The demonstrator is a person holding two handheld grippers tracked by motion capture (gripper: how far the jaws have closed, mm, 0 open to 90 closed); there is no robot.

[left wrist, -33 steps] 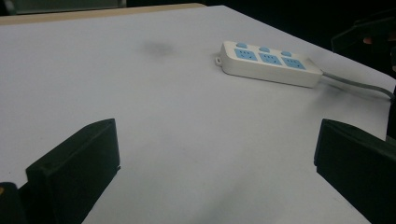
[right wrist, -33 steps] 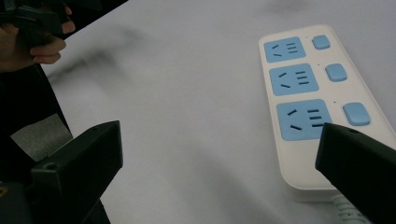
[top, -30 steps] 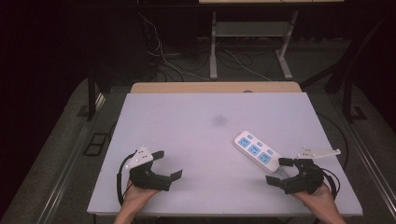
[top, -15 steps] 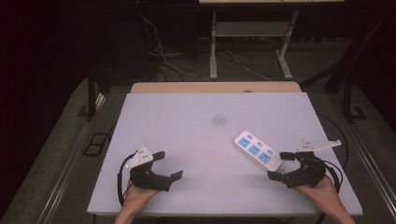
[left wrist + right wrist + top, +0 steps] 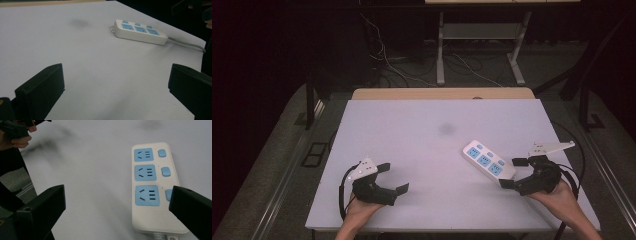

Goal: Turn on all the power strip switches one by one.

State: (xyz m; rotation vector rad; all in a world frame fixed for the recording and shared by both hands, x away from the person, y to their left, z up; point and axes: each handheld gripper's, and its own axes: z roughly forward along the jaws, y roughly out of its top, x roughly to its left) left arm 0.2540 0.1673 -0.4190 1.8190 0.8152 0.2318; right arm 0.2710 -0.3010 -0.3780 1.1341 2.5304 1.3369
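Lower left of the high view: the left gripper [image 5: 393, 177] rests low over the white table [image 5: 412, 135], jaws spread wide with nothing between them; its own view confirms bare tabletop in the gap.

Lower right of the high view: the right gripper [image 5: 513, 173] is likewise wide open and holding nothing. Its jaws sit at the near, cable end of the power strip [image 5: 488, 163]; in the right gripper view one jaw stands over the strip's [image 5: 152, 185] switch-side edge and the other over bare table to the left. Whether a jaw touches the casing cannot be told.

The power strip lies flat at right of centre, three blue sockets [image 5: 147, 195] up, each with a blue switch [image 5: 165, 171] beside it. A grey cable [image 5: 186, 44] leaves its near end toward the table edge.

Assessment: rigid plastic body, light, smooth and probably slippery. Best taken across the narrow width on the long side walls, clear of the switches. The stiff cable is likely to drag or twist the strip when lifted.

Farther up, a faint dark smudge [image 5: 446, 129] marks the table.
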